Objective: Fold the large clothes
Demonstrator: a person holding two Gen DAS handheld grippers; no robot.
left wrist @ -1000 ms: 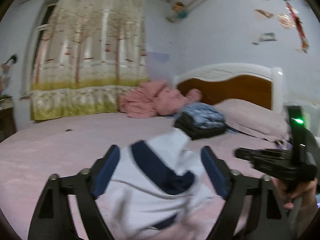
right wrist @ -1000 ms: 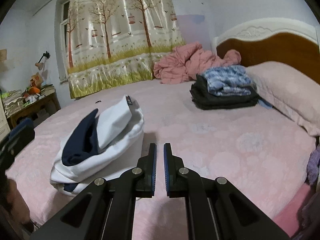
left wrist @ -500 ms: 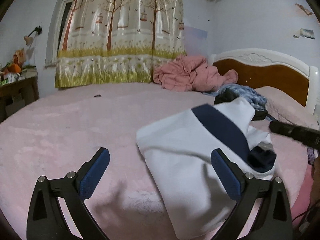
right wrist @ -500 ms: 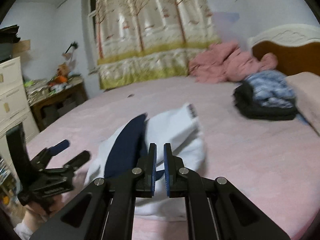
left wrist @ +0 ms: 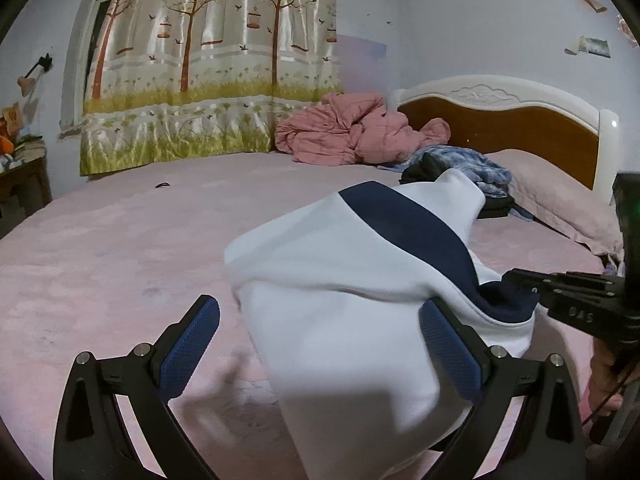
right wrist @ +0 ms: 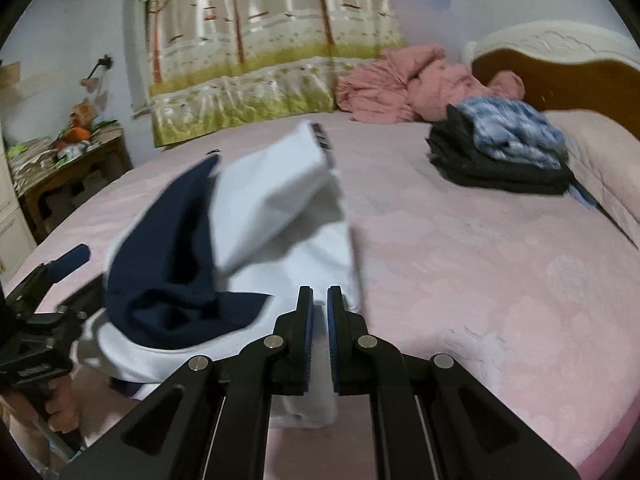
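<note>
Tongs first, from left to right: the left tongs (left wrist: 320,350) stand spread wide, their blue dimpled pads on either side of the white and navy fleece sweatshirt (left wrist: 344,300) but not pressing it; their jaws have just been opening, and the cloth lies loose between them. The right tongs (right wrist: 319,328) are drawn narrow, pads almost meeting. White cloth lies close in front of their tips, but whether any is nipped between them I cannot tell; they look empty.

The sweatshirt sits in a bundle on the pink plush bed cover (right wrist: 500,280), right in front of both tongs. It looks part-folded: a white sleeve or panel with a dark striped cuff is thrown over the body, and a broad navy band curves along the edge nearest the left tongs. By my reading, one fold has been laid and let go, and the next move calls for fresh holds on two outer edges, so the bulk can be flattened and doubled over squarely.

The fabric looks thick, soft and slow to crease, so it will likely spring back unless pressed. Beyond the right tongs, well apart, a folded stack of dark and mottled blue clothes (right wrist: 504,152) lies beside a pink pillow (right wrist: 604,168).
</note>
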